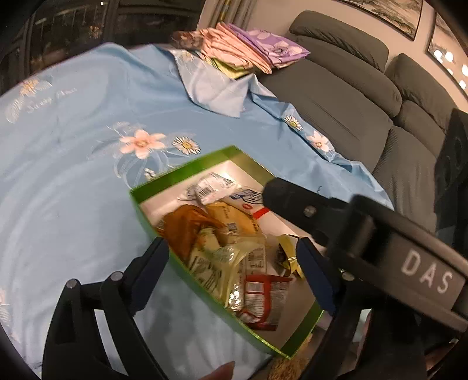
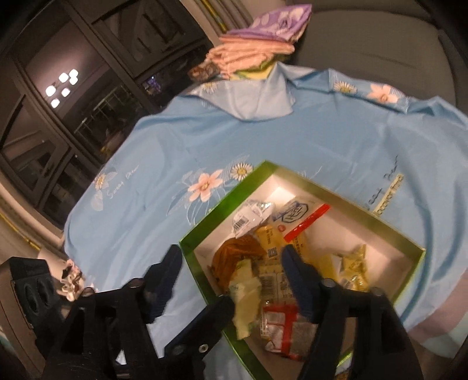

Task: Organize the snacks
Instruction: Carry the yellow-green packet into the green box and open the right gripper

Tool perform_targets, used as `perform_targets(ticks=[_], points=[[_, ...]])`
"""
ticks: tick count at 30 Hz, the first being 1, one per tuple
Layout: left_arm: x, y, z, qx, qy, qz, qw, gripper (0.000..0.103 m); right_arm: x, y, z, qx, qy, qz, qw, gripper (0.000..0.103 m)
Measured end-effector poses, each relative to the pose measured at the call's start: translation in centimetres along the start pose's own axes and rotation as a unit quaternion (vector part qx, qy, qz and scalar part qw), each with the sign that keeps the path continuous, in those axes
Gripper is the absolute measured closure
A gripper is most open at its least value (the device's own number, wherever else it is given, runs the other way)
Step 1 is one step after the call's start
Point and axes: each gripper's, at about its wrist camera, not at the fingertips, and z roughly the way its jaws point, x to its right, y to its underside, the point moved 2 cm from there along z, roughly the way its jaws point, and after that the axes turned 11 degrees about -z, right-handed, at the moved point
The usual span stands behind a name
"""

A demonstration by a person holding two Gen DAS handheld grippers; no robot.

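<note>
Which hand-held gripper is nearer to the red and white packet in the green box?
Left. The left hand-held gripper straddles the red and white packet; the right hand-held gripper sits farther back.

You are working in a home living room. A grey sofa (image 1: 351, 96) with plump back cushions runs along the wall, and framed pictures (image 1: 389, 14) hang above it. A blue floral cloth (image 1: 87, 146) covers the table, folded fabrics (image 1: 248, 49) are stacked at its far edge, and dark glass doors (image 2: 73, 96) reflect a ceiling lamp.

Both grippers: black printed frames, silver pivot screws, blue fingers (image 1: 152, 257). Right gripper (image 1: 365, 222) marked "DAS" in white.
</note>
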Motion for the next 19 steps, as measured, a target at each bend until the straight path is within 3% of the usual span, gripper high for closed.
perform_targets(ticks=[3, 19], points=[[0.0, 0.1, -1.2, 0.008, -0.018, 0.002, 0.9998, 0.000, -0.1, 0.1, -1.2, 0.010, 0.010, -0.002, 1.000, 0.019], [0.1, 0.6, -4.2, 0.033, -0.027, -0.005, 0.9991, 0.001, 1.0, 0.7, -4.3, 0.033, 0.065, 0.036, 0.997, 0.016]])
